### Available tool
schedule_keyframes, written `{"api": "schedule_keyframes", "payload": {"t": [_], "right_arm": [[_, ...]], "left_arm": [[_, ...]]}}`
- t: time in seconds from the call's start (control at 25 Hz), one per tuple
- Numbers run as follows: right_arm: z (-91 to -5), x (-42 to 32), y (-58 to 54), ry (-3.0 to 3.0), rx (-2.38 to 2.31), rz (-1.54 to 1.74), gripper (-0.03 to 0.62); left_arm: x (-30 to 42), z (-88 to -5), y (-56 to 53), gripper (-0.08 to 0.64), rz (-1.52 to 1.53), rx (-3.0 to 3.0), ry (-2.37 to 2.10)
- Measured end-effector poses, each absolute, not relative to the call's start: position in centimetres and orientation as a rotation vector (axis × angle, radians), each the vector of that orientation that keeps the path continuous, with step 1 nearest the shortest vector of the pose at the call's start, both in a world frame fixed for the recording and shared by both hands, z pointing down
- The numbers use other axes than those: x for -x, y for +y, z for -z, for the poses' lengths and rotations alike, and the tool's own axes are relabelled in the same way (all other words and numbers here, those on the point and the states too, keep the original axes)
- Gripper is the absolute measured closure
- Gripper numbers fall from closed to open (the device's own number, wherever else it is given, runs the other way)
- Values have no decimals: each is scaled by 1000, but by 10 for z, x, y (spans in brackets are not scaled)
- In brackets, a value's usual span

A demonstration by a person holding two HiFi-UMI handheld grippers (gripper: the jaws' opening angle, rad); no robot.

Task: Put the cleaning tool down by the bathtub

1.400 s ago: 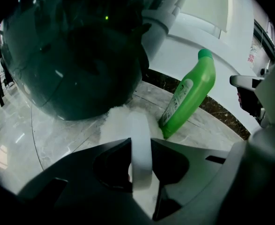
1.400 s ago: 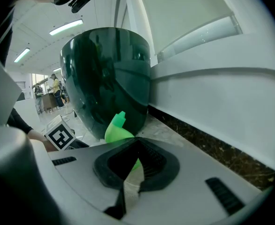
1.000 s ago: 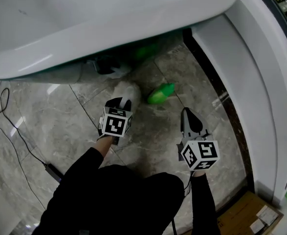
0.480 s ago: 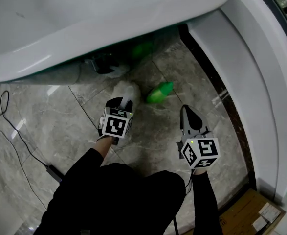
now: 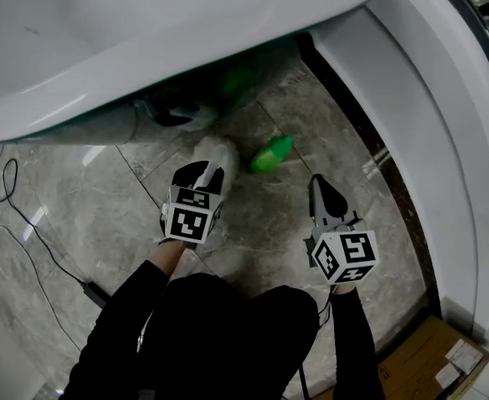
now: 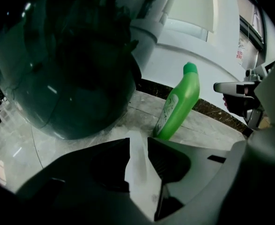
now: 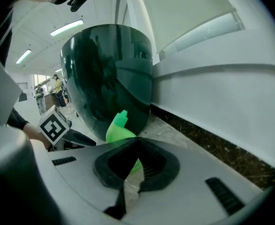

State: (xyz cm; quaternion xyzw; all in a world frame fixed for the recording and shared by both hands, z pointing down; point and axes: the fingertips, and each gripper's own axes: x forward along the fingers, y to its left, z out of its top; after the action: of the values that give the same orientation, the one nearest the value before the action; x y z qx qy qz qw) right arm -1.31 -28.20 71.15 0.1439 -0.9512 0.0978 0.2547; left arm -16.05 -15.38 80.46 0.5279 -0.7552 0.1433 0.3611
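Tool point(image 5: 215, 152) lies between the downward-tilted left gripper's point(image 5: 206, 172) jaws, which have just opened and released it. Right gripper point(image 5: 318, 183) clenched, empty.

Cleaning tool point(image 5: 213, 152): white, soft-looking, outline blurred; exact kind not discernible. Lies low on the grey marble floor point(image 5: 102, 198), near the foot of the bathtub point(image 5: 186, 40), just out from under its overhanging rim. Bathtub: white rim, glossy dark green shell.
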Motion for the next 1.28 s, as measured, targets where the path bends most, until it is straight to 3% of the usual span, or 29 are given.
{"api": "schedule_keyframes", "payload": {"t": [0.36, 0.84, 1.28], "right_arm": [[-704, 15, -280, -2606, -373, -287, 594], [-700, 13, -281, -2608, -367, -288, 592], [-693, 17, -275, -2621, -350, -265, 594]], "left_arm": [[163, -758, -151, 447, -291, -1434, -1974], [173, -709, -149, 549, -180, -1452, -2052], [173, -687, -144, 554, -162, -1499, -2062]]}}
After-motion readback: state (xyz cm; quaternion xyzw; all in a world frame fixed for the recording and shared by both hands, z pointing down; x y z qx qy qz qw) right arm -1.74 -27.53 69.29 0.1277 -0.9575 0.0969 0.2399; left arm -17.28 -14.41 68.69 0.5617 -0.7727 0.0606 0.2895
